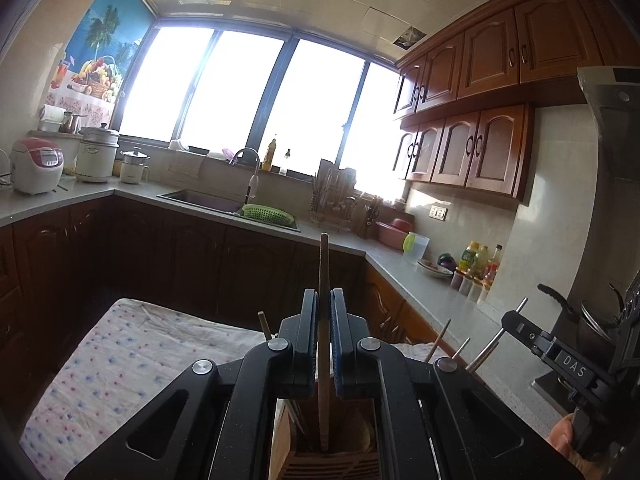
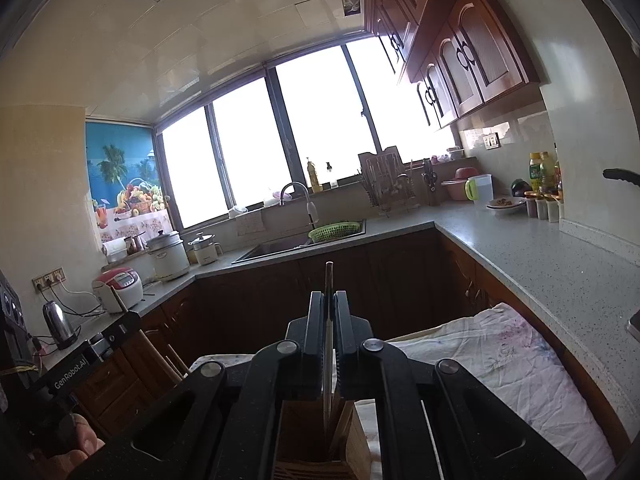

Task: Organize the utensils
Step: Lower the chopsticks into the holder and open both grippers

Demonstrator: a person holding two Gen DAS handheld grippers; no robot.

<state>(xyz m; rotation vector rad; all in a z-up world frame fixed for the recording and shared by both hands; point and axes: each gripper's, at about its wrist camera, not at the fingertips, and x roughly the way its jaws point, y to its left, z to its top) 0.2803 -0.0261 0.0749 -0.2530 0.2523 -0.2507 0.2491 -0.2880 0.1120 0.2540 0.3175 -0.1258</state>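
Note:
My left gripper [image 1: 324,300] is shut on a wooden-handled utensil [image 1: 323,264] that stands upright, its lower end inside a wooden utensil holder [image 1: 288,440] just below the jaws. My right gripper [image 2: 329,302] is shut on a thin dark-tipped utensil [image 2: 329,280], also upright, with its lower end in the same holder [image 2: 300,428]. Other handles [image 1: 440,338] and metal rods [image 1: 490,350] stick up beside the holder. The right gripper's body [image 1: 560,356] shows at the right of the left wrist view; the left gripper's body [image 2: 92,348] shows at the left of the right wrist view.
The holder stands on a patterned white cloth [image 1: 120,360] over a low surface. Grey L-shaped countertops [image 2: 540,260] run around, with a sink [image 1: 208,198], green basket [image 1: 266,213], rice cookers [image 1: 36,164], kettle [image 2: 58,324], bottles [image 1: 478,260] and a dish rack [image 1: 332,196].

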